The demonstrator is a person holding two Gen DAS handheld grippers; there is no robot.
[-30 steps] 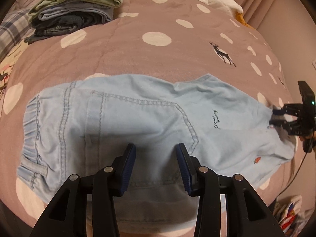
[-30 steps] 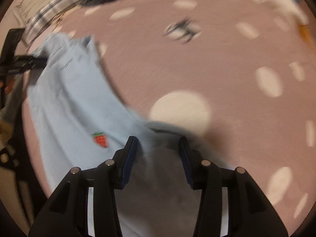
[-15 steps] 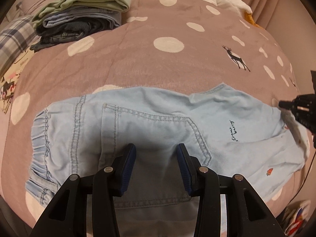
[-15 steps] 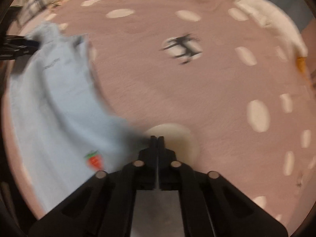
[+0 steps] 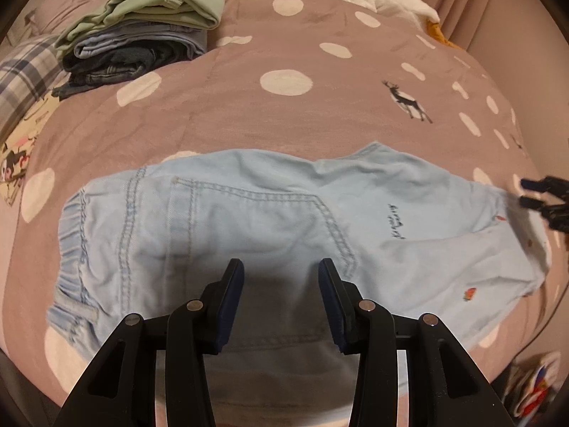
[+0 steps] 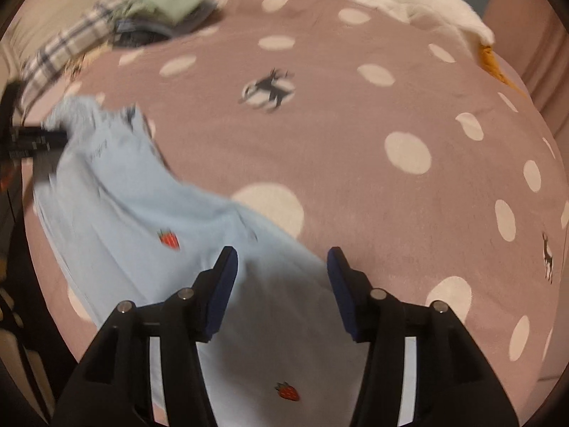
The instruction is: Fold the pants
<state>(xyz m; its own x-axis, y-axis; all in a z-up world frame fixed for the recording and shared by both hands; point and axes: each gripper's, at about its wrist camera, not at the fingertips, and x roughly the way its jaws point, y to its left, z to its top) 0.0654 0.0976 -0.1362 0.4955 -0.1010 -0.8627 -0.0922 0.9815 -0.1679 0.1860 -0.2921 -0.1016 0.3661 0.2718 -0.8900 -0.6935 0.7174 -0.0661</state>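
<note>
Light-blue denim pants [image 5: 270, 235] lie flat, seemingly doubled leg-on-leg, on the spotted mauve quilt [image 5: 284, 121], crosswise fold pending; left gripper [image 5: 281, 284] and right gripper [image 6: 281, 277] both gape, grasping nothing.

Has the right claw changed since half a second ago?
Yes. The right claw, then shut, is now open over the light blue pants on the dotted blanket.

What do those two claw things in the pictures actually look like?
Both look alike. The left gripper and right gripper are matte black plastic with angular, cut-out arms, round silver pivot pins, and two fingers lined with dark blue pads. No cables or markings show.
</note>
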